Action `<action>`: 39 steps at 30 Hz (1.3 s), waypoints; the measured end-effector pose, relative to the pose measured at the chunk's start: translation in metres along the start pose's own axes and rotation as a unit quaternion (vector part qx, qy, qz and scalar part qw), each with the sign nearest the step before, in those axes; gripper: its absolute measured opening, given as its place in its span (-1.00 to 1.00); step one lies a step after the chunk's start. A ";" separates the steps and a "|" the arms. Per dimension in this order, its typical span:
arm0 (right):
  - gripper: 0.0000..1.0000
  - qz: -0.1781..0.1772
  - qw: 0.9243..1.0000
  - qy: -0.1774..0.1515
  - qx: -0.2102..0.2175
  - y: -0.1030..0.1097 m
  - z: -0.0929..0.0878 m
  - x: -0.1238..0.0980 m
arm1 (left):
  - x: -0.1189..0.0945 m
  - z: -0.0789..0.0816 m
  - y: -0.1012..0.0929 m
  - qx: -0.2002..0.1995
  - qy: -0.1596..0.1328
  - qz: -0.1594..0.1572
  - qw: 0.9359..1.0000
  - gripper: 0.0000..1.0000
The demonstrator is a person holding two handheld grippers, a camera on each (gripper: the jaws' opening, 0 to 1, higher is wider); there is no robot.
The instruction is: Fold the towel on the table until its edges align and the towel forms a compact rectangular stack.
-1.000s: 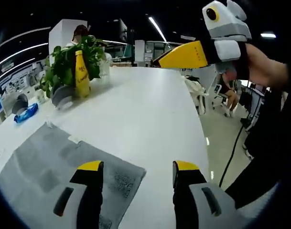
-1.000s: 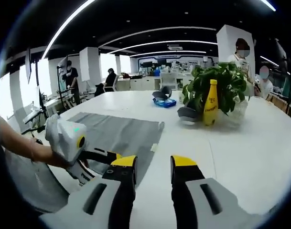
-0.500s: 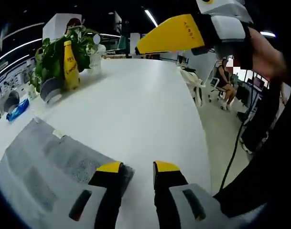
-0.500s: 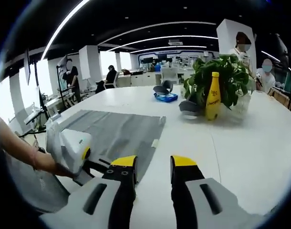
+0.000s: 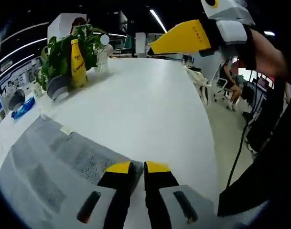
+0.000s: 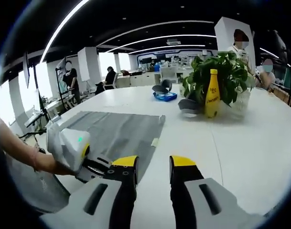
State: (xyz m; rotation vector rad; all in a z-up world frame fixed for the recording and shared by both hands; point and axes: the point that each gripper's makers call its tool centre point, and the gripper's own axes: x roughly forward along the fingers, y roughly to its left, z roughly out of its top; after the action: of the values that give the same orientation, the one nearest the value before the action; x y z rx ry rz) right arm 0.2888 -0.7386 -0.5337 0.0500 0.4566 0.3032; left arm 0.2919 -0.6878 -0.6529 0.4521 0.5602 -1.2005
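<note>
Since a second ago: the left gripper [image 5: 138, 168] has drawn its fingers [image 5: 119, 168] from wide apart to nearly together, and they now pinch the near corner of the towel [image 5: 49, 162].
Left fingers: clamped on that corner, by the look of the cloth between the yellow tips.
Right fingers: the right gripper [image 6: 153, 162] stays apart, holding nothing, raised above the bench [image 6: 241, 143].
Towel: grey, spread flat on the white bench, its far edge towards the plant [image 6: 221, 78] and yellow bottle [image 6: 211, 100].
Meaning for the task: the first grip looks made, so the fold can probably begin; no fold is laid yet.
Next need: the right gripper likely has to take the other near corner so both edges travel together.
</note>
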 end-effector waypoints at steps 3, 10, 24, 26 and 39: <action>-0.54 -0.001 1.000 -0.001 0.002 -0.001 0.000 -0.001 | -0.002 -0.001 -0.003 -0.011 0.006 -0.006 1.000 -0.92; -0.57 -0.004 1.000 0.000 0.007 -0.010 -0.001 0.001 | -0.025 0.031 -0.021 -0.014 -0.022 -0.023 0.999 -0.93; -0.81 0.020 0.999 0.032 -0.039 -0.048 0.019 0.043 | -0.083 0.079 -0.064 -0.119 -0.105 -0.083 0.984 -0.93; -0.84 0.019 0.998 0.041 -0.043 -0.052 0.021 0.052 | -0.085 0.081 -0.068 -0.120 -0.110 -0.085 0.983 -0.93; -0.82 0.034 0.989 0.112 -0.088 -0.078 0.009 0.114 | -0.088 0.114 -0.087 -0.137 -0.141 -0.113 0.974 -0.93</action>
State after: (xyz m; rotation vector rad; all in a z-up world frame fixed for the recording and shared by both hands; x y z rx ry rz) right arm 0.4113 -0.7787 -0.5828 -0.1418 0.6503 0.4171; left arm 0.2050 -0.7183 -0.5119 -0.0195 0.5303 -1.3534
